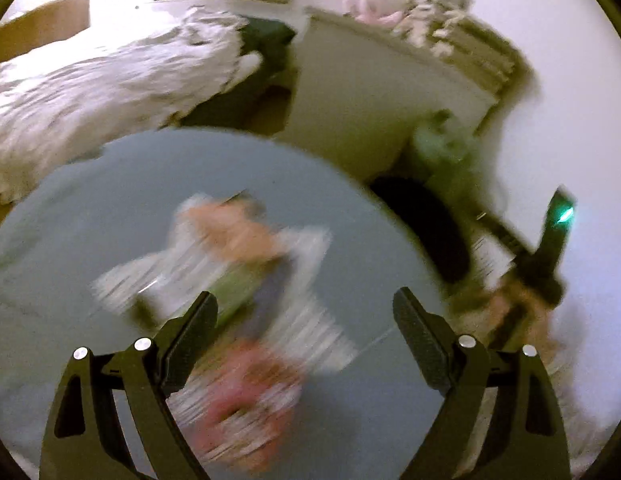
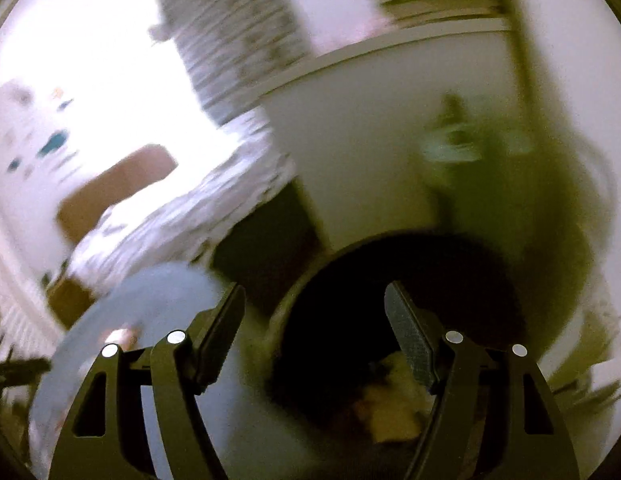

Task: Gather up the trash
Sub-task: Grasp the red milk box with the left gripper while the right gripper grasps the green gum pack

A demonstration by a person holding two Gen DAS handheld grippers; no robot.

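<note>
Trash [image 1: 238,280] lay in a blurred heap on the round grey table [image 1: 70,240]: pale crumpled wrappers with orange, green and pink-red patches, too smeared to tell apart. The pile sat near the middle of the tabletop, with its pink-red end reaching down between the fingers of the left gripper [image 1: 306,312]. Those fingers stood spread wide and held nothing; whether either pad touched the heap could not be told.

Just off the table's right edge stood a dark round bin [image 2: 390,280]. The right gripper [image 2: 314,304] hovered above its mouth, fingers spread apart and empty. Deep in the bin, yellowish crumpled pieces [image 2: 394,412] showed against the black interior. The same bin appeared in the left wrist view as a dark oval beside the table, and beyond it the right gripper's body showed with a green light, held in a hand [image 1: 510,304].

Behind the table, a bed with rumpled white bedding [image 1: 110,88] ran to the left, and a pale cabinet [image 1: 370,100] stood against the wall with soft toys [image 1: 410,8] on top. A brown cardboard box [image 1: 38,28] sat at the far left
</note>
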